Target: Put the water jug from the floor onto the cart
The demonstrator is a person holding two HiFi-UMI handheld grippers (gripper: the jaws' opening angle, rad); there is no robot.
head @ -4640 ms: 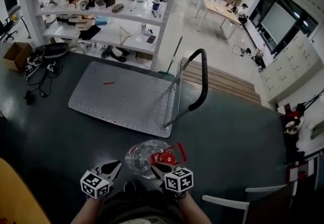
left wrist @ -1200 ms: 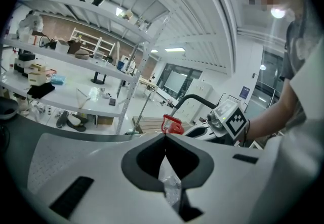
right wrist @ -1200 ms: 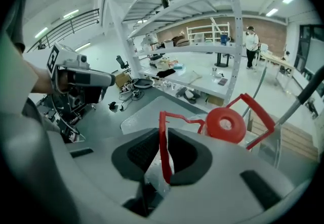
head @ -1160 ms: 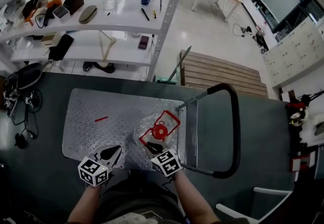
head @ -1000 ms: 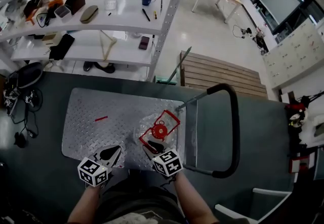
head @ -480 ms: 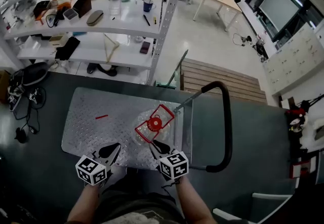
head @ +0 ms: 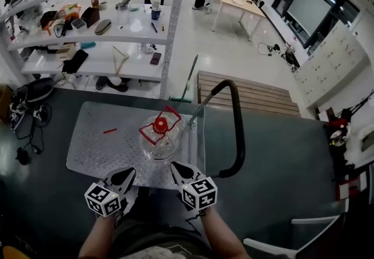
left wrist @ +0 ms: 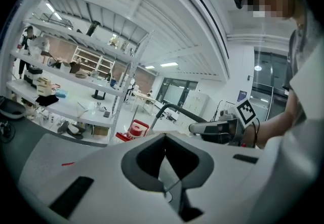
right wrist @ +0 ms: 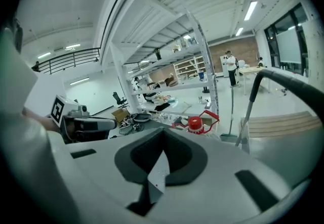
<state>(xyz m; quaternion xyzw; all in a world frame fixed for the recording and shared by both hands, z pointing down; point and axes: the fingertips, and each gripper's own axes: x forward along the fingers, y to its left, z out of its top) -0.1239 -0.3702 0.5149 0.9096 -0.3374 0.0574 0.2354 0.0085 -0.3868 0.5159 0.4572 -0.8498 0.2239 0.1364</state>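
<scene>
Water jug (head: 159,140) is on the cart (head: 96,149), upright, with its red cap (head: 159,125) and red carry handle on top. It stands at the deck's 3 o'clock end, just beside the uprights of the push handle (head: 236,129). Placement looks done to me. I'd call this the let-go and clear-off step.

Left gripper (head: 124,177): jaws together, nothing in them. Right gripper (head: 180,170): jaws have just been closing and are pressed together, nothing between them either. Both hang at the jug's 6 o'clock, over the deck's near edge. Neither touches the jug.

Each gripper view shows the red cap ahead, beyond the closed tips, so they point roughly at the jug but stand clear of it.

Next move, my read: nothing left to lift. The only check worth making is seating. The jug is off-centre toward the handle end, and the rail backs it on that side only. To get it mid-deck, nudge it toward 9 o'clock, toward the small red strip (head: 110,131). That means either opened jaws on the carry handle or a slow push low on the body. A push high up risks a tip.
</scene>
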